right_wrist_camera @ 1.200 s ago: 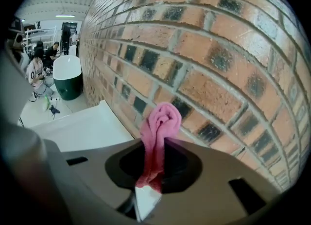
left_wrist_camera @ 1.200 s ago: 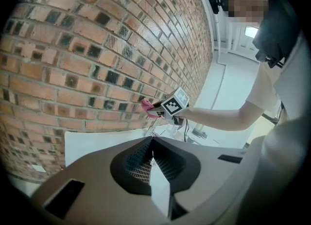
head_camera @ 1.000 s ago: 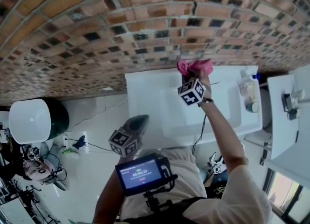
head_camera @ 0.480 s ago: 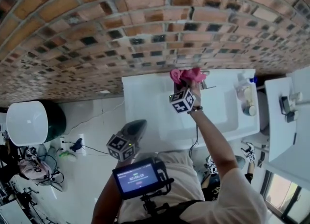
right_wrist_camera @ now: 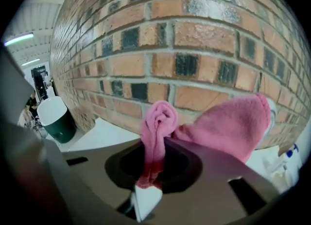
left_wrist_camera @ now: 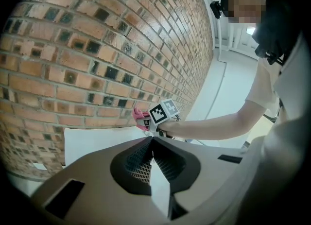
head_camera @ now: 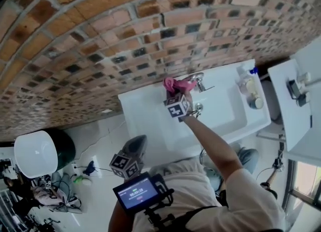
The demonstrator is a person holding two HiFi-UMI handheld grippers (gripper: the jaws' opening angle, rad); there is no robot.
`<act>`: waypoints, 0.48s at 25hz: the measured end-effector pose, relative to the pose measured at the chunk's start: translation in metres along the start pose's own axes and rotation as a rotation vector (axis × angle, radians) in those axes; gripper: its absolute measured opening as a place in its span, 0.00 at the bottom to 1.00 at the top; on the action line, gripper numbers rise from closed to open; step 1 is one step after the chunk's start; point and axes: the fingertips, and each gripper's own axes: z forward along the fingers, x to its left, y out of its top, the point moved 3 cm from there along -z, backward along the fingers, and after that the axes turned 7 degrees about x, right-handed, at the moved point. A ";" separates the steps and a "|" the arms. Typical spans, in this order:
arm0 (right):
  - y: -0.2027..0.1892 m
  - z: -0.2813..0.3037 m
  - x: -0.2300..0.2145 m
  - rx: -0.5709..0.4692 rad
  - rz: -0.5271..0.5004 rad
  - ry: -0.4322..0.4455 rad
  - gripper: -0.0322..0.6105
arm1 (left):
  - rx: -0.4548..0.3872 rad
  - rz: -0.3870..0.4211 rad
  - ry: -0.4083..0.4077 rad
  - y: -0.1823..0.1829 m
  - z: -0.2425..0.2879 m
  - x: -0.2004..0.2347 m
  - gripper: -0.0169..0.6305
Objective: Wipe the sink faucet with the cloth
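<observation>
Head view: we have slid the cloth (head_camera: pixel 174 82) onto the faucet's (head_camera: pixel 197 81) left side, so wiping seems under way. White sink (head_camera: pixel 145 116) beneath the faucet, brick wall (head_camera: pixel 100 35) behind.

Left gripper view: our left gripper (left_wrist_camera: pixel 151 141) is closed and empty, well back from the faucet.

Right gripper view: our right gripper (right_wrist_camera: pixel 151 173) clamps the cloth.

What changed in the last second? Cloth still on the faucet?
The right hand-held gripper slid the cloth toward the view's left along the sink, so the faucet now shows uncovered beside it. Unchanged: right jaws clamped on the cloth, left hand-held gripper shut, empty, low by the waist.
</observation>
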 end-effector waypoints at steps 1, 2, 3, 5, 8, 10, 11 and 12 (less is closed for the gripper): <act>-0.010 0.007 0.001 0.038 0.003 0.006 0.16 | 0.002 0.001 0.001 -0.001 0.000 0.000 0.00; -0.022 0.013 0.005 0.079 0.013 0.023 0.16 | 0.004 -0.001 0.003 -0.003 0.000 0.001 0.00; -0.034 0.017 0.010 0.109 0.013 0.042 0.16 | 0.007 -0.005 0.005 -0.005 -0.001 0.001 0.00; -0.051 0.013 0.021 0.128 -0.005 0.081 0.16 | 0.017 -0.005 0.014 -0.006 -0.002 0.003 0.00; -0.074 -0.001 0.028 0.133 0.053 0.147 0.16 | 0.025 0.002 0.025 -0.001 -0.001 0.004 0.00; -0.088 -0.008 0.023 0.120 0.127 0.152 0.16 | 0.032 0.007 0.025 0.002 0.000 0.005 0.00; -0.094 -0.012 0.019 0.112 0.163 0.145 0.16 | 0.033 0.007 0.025 0.003 0.000 0.006 0.00; -0.099 -0.017 0.015 0.103 0.192 0.135 0.16 | 0.033 0.006 0.024 0.004 0.001 0.006 0.00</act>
